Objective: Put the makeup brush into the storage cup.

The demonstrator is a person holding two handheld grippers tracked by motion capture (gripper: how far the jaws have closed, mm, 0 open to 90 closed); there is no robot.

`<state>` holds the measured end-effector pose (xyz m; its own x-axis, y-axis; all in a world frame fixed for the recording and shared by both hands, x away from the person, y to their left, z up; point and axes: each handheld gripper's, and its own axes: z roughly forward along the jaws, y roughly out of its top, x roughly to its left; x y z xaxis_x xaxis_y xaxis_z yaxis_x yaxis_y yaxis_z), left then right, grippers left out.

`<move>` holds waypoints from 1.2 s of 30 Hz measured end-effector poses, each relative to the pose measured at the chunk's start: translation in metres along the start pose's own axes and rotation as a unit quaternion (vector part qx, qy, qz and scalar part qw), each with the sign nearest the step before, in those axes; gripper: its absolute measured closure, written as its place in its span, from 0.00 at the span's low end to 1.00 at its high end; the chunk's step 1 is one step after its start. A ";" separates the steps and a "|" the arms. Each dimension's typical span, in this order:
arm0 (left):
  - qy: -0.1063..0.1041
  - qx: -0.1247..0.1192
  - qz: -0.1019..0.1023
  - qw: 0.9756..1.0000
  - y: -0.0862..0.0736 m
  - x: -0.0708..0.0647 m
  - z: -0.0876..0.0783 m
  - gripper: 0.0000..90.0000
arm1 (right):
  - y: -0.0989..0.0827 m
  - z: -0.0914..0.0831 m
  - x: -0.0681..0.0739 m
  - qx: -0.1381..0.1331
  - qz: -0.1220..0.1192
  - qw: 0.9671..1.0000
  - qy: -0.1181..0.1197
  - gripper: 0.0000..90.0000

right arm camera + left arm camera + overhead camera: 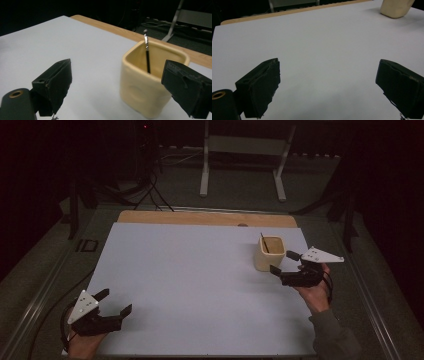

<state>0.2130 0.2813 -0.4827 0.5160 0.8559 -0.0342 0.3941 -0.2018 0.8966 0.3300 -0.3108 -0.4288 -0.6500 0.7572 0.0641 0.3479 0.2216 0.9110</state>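
A wide white surface (190, 285) lies almost bare under dim light, its wooden far edge (200, 218) catching what glow there is. Toward the far right of it stands a cream, square-mouthed cup (270, 253), upright, with a thin dark stick (147, 51) leaning inside and poking above the rim. The right gripper (287, 265) sits just beside the cup on its near right side, jaws parted and holding nothing; in the right gripper view one jaw stands at the cup's near corner and the other well off to its left, and no contact can be made out. The left gripper (116, 302) rests well apart at the near left corner, jaws spread wide over bare surface, with the cup (396, 8) far off at the top of its own view. Judged from this, the work is at its opening: the approach to the cup looks nearly made, while the grasp, and any handling of the stick, remain to be done.
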 end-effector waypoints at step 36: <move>-0.018 -0.039 0.007 0.999 0.001 -0.001 -0.007 0.05 | -0.060 -0.035 0.049 -0.014 0.009 1.000 -0.011 0.11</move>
<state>0.2077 0.2830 -0.4784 0.5495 0.8347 -0.0357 0.3264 -0.1751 0.9289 0.2541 -0.3087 -0.4660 -0.6289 0.7742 0.0721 0.3406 0.1909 0.9206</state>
